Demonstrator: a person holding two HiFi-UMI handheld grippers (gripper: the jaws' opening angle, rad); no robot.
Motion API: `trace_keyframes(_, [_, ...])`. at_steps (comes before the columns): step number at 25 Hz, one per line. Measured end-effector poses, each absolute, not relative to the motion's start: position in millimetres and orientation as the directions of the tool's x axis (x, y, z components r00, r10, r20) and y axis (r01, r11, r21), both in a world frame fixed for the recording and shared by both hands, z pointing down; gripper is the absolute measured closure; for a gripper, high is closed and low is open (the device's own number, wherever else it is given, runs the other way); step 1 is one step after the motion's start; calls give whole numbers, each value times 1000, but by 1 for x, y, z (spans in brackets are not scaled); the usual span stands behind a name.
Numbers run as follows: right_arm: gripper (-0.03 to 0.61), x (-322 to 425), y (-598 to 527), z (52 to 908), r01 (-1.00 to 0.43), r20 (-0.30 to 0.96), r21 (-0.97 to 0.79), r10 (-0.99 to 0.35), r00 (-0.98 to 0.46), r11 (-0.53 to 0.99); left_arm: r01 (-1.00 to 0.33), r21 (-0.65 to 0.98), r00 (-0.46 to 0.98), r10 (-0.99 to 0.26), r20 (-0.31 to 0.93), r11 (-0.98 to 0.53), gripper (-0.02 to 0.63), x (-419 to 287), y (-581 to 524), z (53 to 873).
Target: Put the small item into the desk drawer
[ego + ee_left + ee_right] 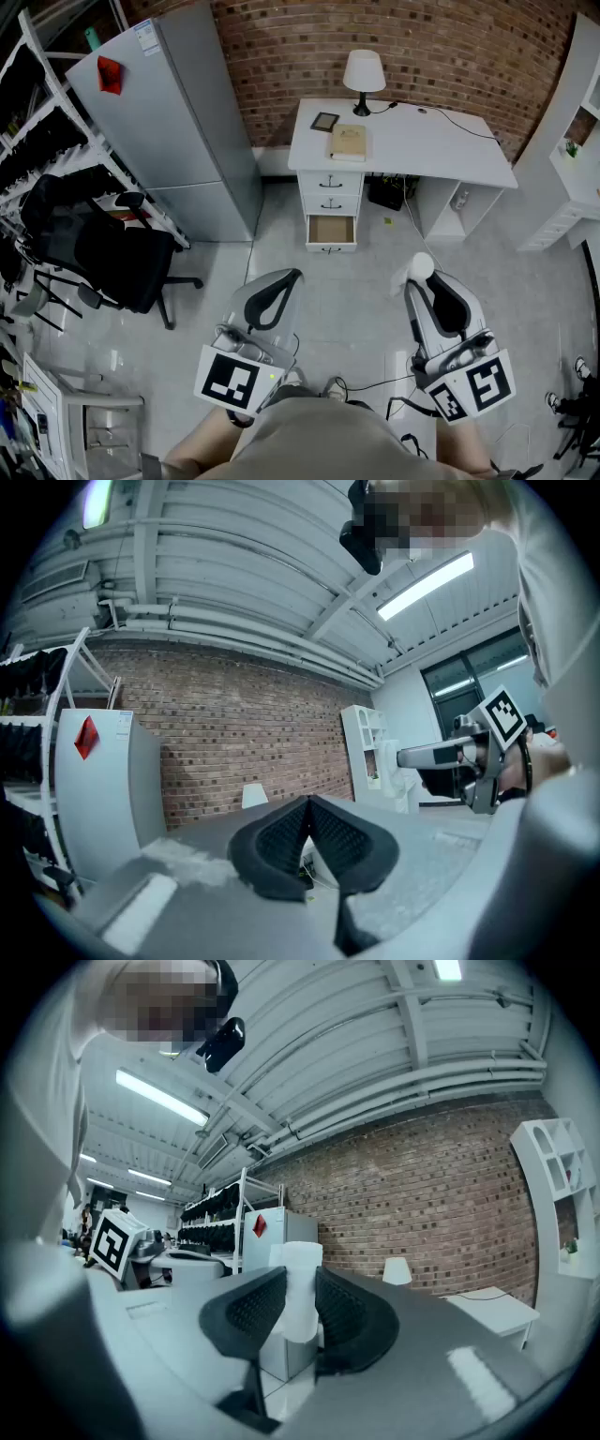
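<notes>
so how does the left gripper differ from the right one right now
The left gripper is empty; the right gripper holds a small white item. The left gripper's jaws meet at the tips; the right gripper's jaws are kept apart by the item. Both point toward the desk.

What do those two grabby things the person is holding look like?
The left gripper and right gripper match. Both have smooth light grey bodies ending in black curved tongs with bumpy, ribbed insides. Each carries a white cube printed with black square patterns, the left cube and the right cube. The person wears a tan top.
</notes>
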State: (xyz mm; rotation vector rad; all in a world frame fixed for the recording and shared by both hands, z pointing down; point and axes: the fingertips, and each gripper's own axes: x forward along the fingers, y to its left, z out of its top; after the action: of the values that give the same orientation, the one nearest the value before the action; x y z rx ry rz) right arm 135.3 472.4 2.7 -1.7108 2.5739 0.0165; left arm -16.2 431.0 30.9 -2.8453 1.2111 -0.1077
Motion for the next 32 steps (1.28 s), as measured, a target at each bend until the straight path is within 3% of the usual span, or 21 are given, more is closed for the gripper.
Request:
trace_keyframes(21, [476,156,467,28,-905,-10,-98,-910,-415,414,-727,-102,677,-734,54,-679,612,-8,433,45])
trace_keyframes(32, [476,143,385,58,-907,54,-118,-909,-413,405,-739,-64,669,-741,55,-671,611,-25,356,69])
